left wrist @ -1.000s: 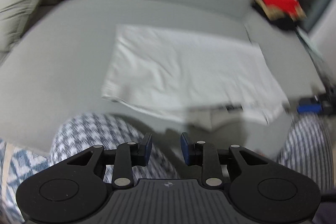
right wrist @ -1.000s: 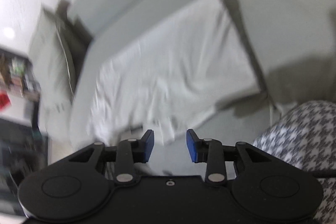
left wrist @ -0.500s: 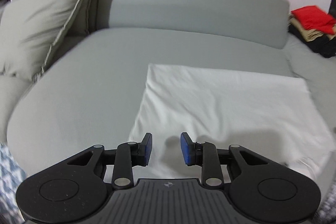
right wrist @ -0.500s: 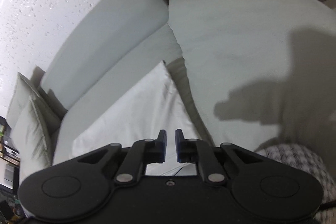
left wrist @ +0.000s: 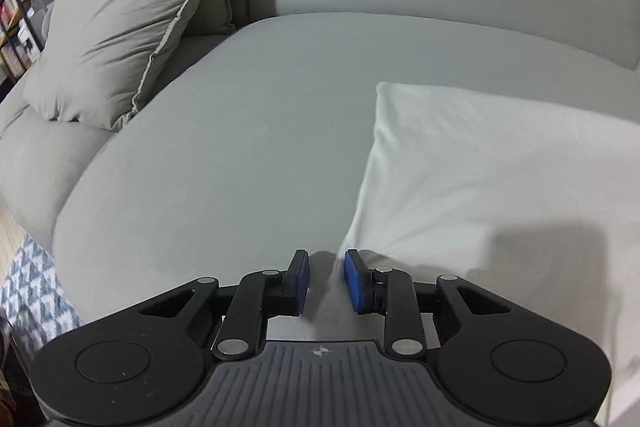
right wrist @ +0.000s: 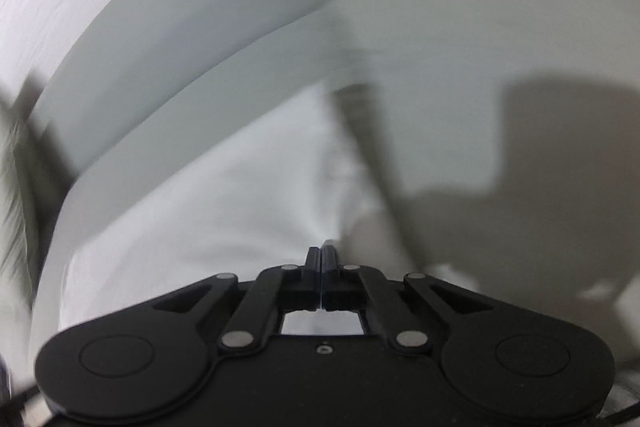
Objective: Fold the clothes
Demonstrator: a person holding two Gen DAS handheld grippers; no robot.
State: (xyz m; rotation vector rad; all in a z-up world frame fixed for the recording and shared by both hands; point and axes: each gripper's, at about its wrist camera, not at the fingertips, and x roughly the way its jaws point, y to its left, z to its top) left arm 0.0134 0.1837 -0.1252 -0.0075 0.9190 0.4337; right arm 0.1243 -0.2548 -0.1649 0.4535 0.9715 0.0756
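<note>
White cloth (left wrist: 500,179) is spread along the sofa's (left wrist: 240,155) front edge; its near-left corner sits between the spread left claw (left wrist: 326,281), unpinched, while the right claw (right wrist: 322,269) is pressed together at its right edge.

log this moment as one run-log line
stage: gripping near edge | left claw: open at white garment corner | right claw: shut at its edge | surface: grey sofa

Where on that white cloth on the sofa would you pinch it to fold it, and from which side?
Probably the near left corner of the white cloth, coming in low from the sofa's front edge. The cloth lies flat, so only its edges offer a lip, and that corner sits right ahead of the left gripper, whose jaws stand apart.
</note>
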